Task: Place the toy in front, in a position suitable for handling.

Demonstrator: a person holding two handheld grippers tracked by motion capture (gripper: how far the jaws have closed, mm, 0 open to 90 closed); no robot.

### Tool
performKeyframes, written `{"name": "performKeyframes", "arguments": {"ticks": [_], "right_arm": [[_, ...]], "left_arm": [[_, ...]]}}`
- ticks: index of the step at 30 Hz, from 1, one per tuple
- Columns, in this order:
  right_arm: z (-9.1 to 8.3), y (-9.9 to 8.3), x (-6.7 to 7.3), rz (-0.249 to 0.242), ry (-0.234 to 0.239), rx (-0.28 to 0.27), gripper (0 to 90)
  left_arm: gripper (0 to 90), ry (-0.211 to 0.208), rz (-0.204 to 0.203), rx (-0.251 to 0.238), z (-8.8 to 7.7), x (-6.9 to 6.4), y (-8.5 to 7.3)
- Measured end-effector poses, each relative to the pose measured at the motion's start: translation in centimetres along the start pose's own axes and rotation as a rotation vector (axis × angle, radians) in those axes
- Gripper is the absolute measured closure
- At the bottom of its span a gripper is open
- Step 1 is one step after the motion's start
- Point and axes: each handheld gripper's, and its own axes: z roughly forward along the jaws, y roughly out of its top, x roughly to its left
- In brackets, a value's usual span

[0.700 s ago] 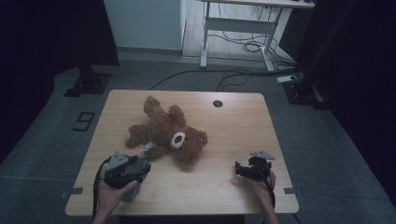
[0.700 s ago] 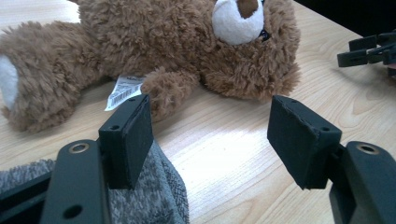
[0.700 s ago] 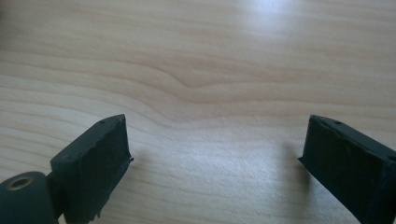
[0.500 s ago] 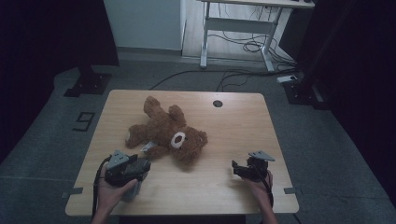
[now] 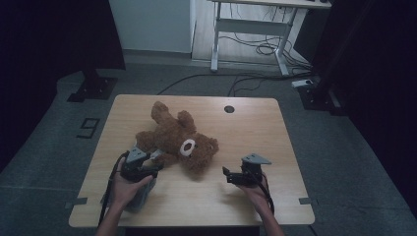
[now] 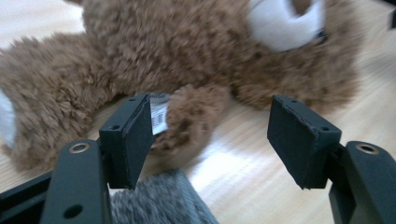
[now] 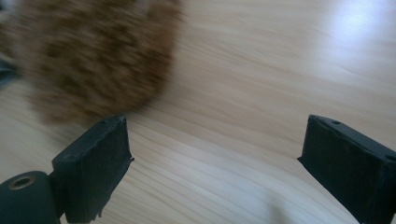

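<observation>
My left hand-held gripper point(image 6: 210, 135) stands wide, its flat black pads around a fuzzy paw of the brown teddy bear point(image 5: 177, 141), not pressing. My right hand-held gripper point(image 7: 215, 168) is wide over the smooth wooden surface point(image 5: 255, 123), beside the bear's head.

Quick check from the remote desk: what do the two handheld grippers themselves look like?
Both are black. The left gripper and right gripper each carry a grey three-cornered plate on top and trail a black cable. Each has two flat, rectangular black jaw pads with small holes in the mounts. The forearms are bare, with no sleeves.
</observation>
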Motion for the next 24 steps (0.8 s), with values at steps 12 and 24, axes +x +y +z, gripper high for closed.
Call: {"name": "performKeyframes", "arguments": {"ticks": [12,24], "right_arm": [[4.5,2.2,5.4,-0.065,0.140,0.006,1.6],[8.9,2.3,6.7,-0.051,0.118,0.059,14.4]], "left_arm": [[31.9,-0.047,-0.035,0.036,4.0,1.1,-0.1],[62.3,-0.013,-0.017,0.094,5.4,1.0,0.0]]}}
